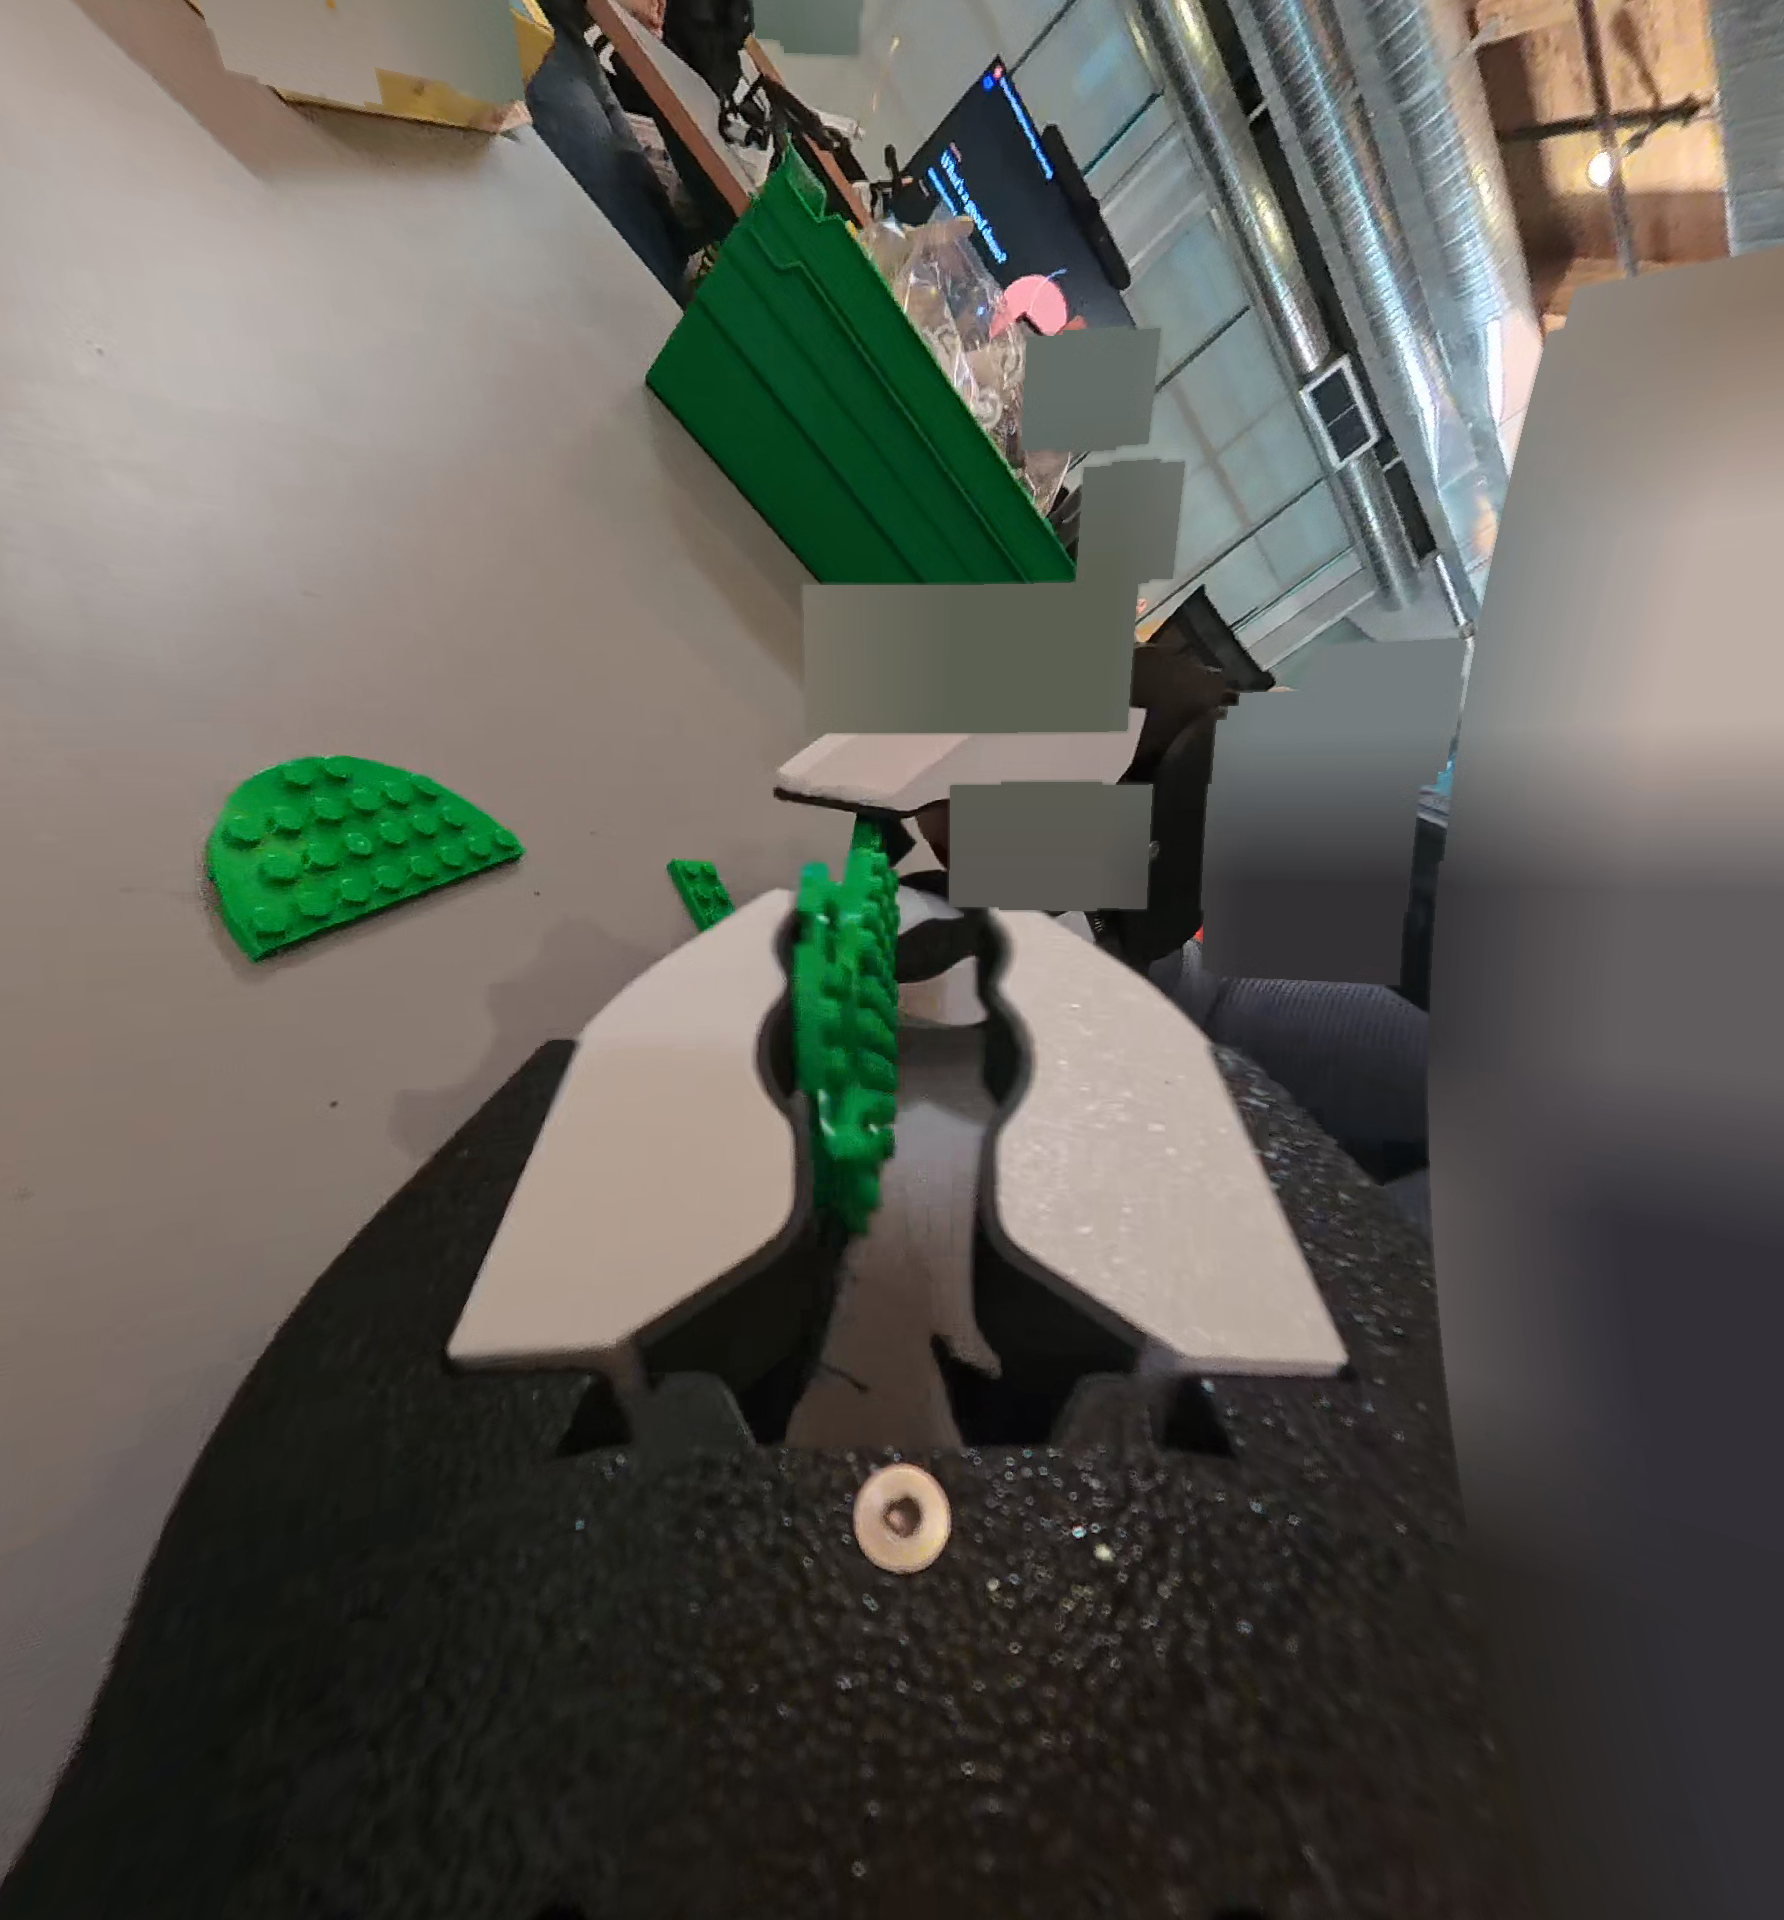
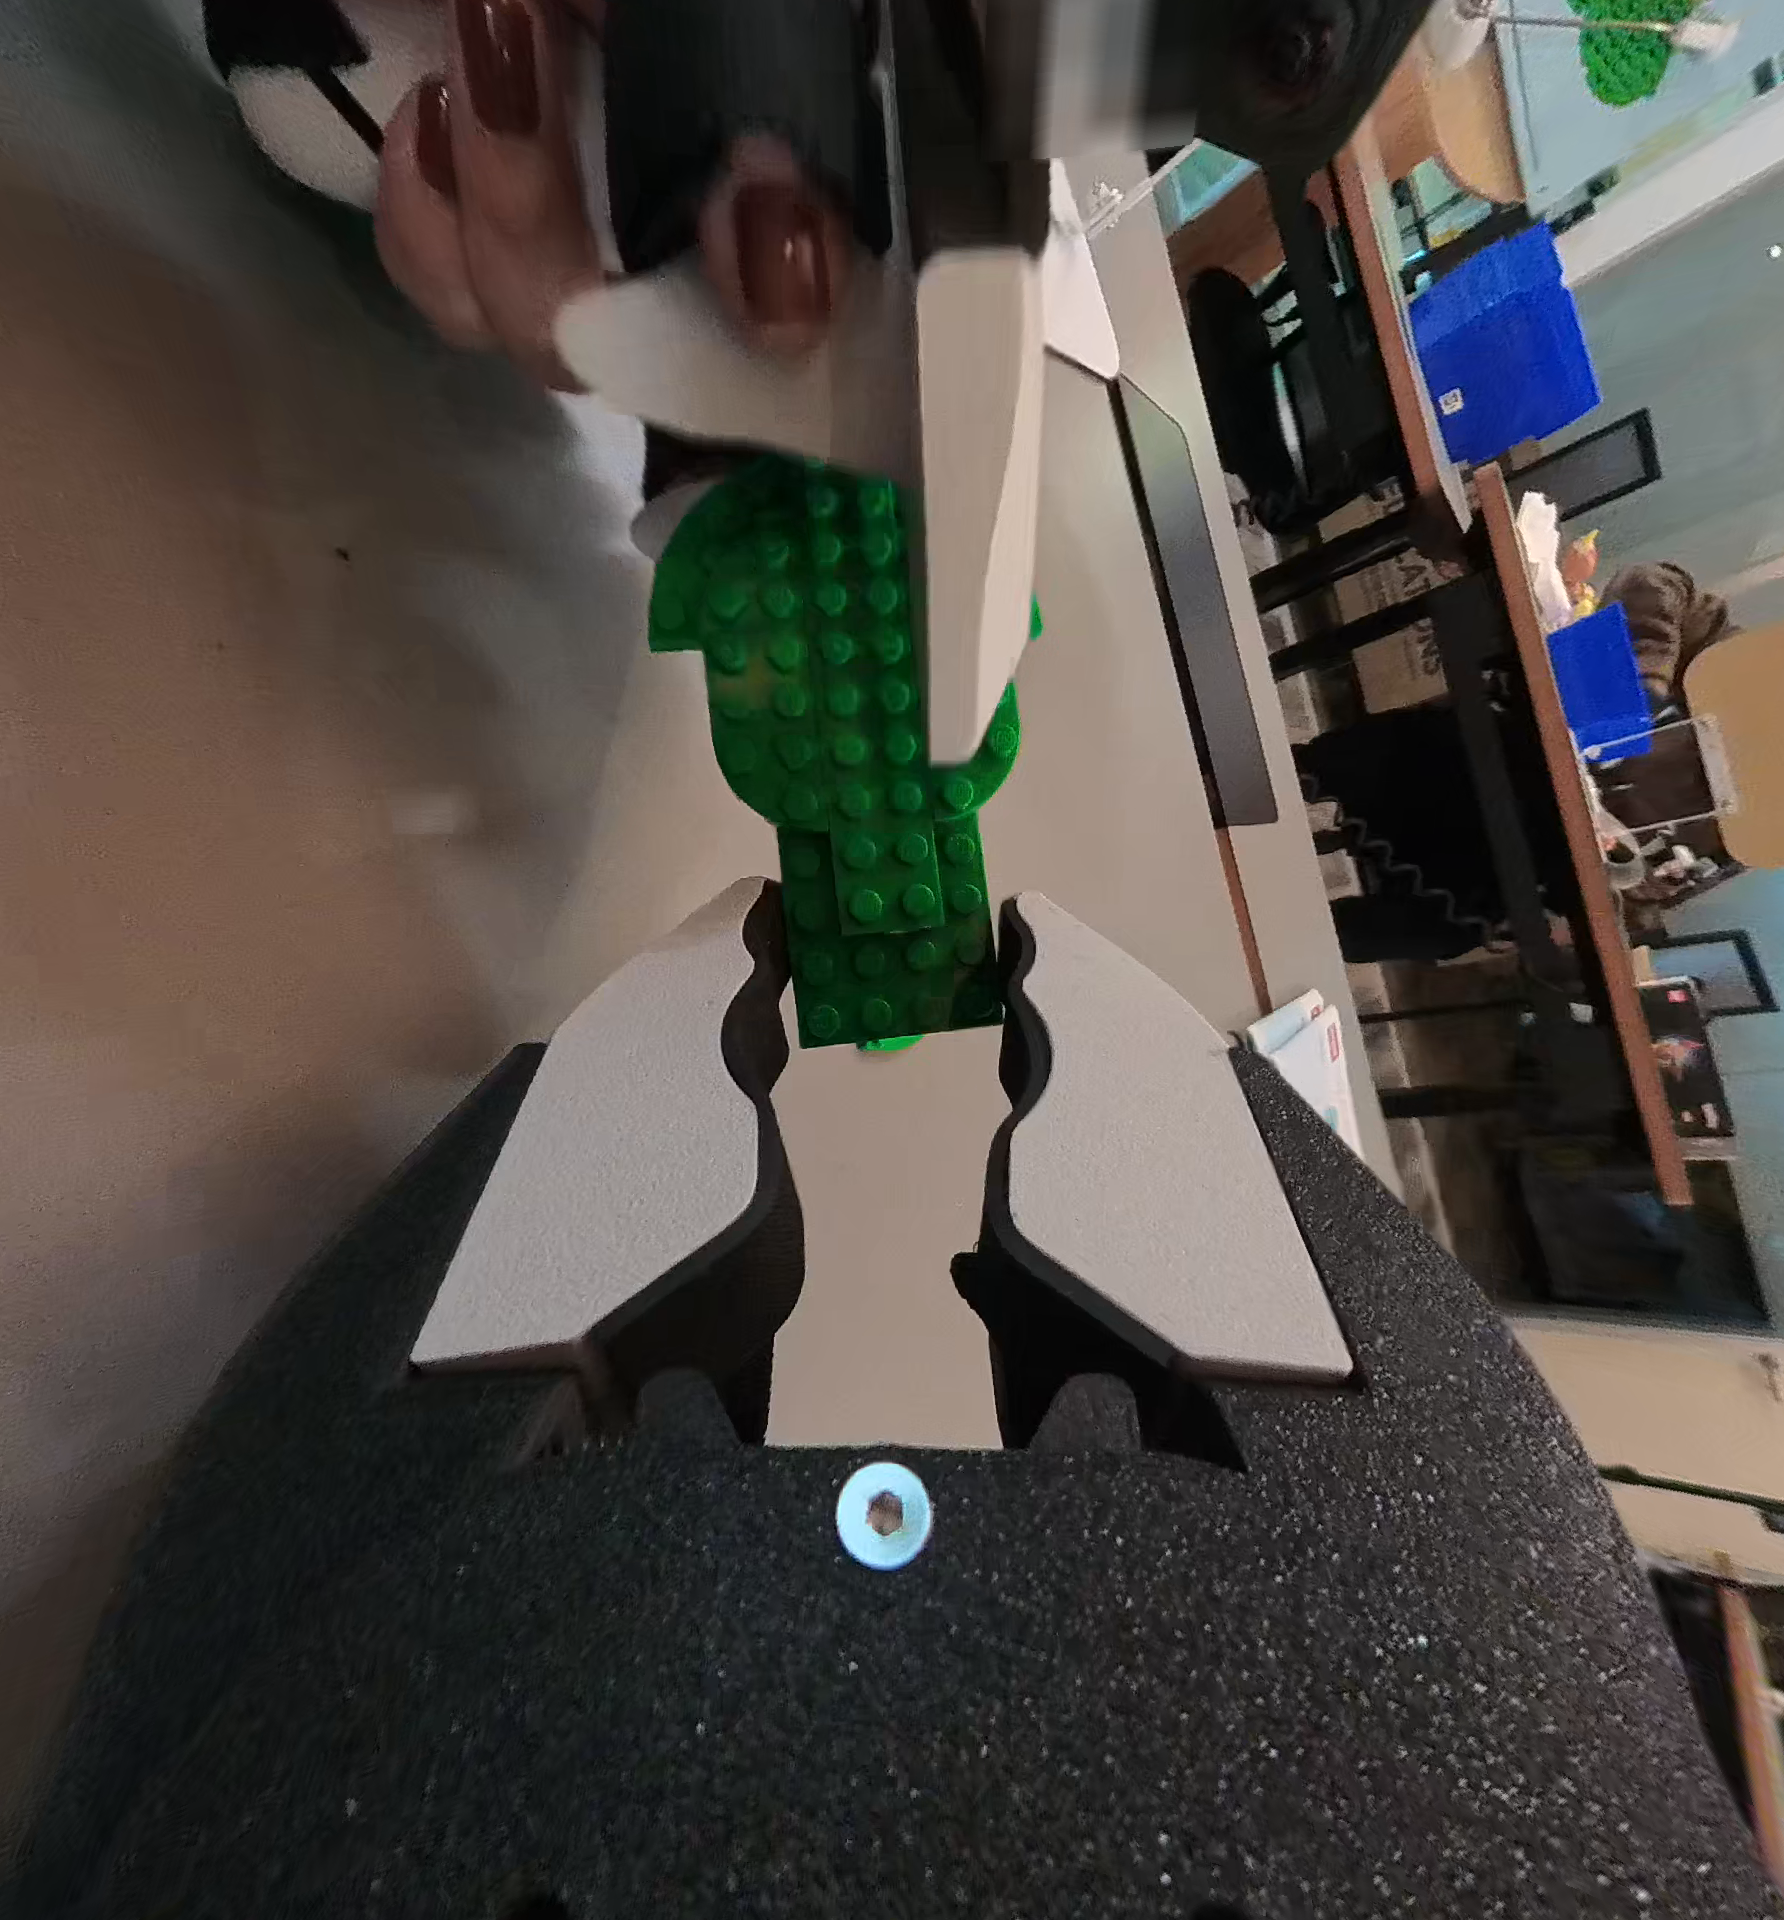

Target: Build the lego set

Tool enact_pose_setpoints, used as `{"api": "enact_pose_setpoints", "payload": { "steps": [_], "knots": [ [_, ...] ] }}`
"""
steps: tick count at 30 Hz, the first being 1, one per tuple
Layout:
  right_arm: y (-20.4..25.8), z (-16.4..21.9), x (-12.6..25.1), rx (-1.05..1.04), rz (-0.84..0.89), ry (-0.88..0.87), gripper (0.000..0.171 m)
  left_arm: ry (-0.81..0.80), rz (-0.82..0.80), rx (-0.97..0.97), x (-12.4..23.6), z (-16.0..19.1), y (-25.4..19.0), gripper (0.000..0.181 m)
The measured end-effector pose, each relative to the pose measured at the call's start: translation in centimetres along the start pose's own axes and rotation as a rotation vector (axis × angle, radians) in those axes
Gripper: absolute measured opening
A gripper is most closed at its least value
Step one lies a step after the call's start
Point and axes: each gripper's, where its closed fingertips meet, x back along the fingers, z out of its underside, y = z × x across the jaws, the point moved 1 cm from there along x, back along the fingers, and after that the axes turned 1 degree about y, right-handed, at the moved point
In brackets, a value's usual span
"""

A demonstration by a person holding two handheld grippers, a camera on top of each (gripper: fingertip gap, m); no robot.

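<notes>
A green plate assembly (image 2: 836,727), with rounded lobes and a rectangular end, hangs in the air between both grippers. My right gripper (image 2: 890,904) is shut across the width of its rectangular end. In the left wrist view the assembly (image 1: 846,1039) stands edge-on between the fingers of my left gripper (image 1: 893,920). It rests against the left finger (image 1: 659,1122), with a gap to the right one, so this gripper is open. A finger of the left gripper (image 2: 971,520) crosses in front of the studs. A finger of the right gripper (image 1: 867,769) shows beyond the assembly.
On the grey table (image 1: 244,520) lie a half-round green plate (image 1: 348,852) and a small green plate (image 1: 701,891). A green bin (image 1: 846,416) with clear bags (image 1: 961,301) stands farther back. A hand (image 2: 493,187) holds the left gripper. Shelves with blue bins (image 2: 1501,343) are beyond the table. Less than 4 cm separates the two grippers' tips. The half-round green plate (image 1: 348,852) is about 8 cm from both grippers' fingertips.
</notes>
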Motion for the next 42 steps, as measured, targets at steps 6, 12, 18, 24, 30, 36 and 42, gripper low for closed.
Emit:
{"api": "enact_pose_setpoints", "payload": {
  "steps": [6, 12, 18, 24, 30, 36, 42],
  "knots": [
    [-1.1, 0.6, 0.7, -0.040, 0.022, -0.012, 0.038, 0.013, -0.064, -0.018, 1.9, -0.6, 1.2, 0.026],
    [-1.1, 0.8, 0.9, -0.019, 0.021, -0.033, 0.038, 0.070, 0.000, -0.005, 1.9, 0.3, 0.6, 0.022],
    [-1.8, 0.7, 1.0, -0.014, 0.092, -0.050, 0.037, 0.137, 0.000, -0.121, 0.6, 1.5, -0.2, 0.038],
    [-3.4, 0.2, 1.5, -0.030, 0.227, -0.078, 0.038, -0.049, -0.015, -0.211, 0.6, -0.9, -0.8, 0.014],
    [-4.0, -0.5, 1.6, -0.045, 0.310, -0.097, 0.038, -0.123, -0.045, -0.318, 0.6, -1.7, -1.6, 0.011],
    [-3.4, -0.3, 1.3, -0.066, 0.248, -0.106, 0.037, -0.087, -0.071, -0.346, 0.5, -1.3, -1.3, 0.009],
    [-1.4, -1.2, 2.0, -0.321, -0.103, -0.290, 0.049, 0.000, -0.056, -0.393, 0.7, -0.2, -1.2, 0.009]
  ]
}}
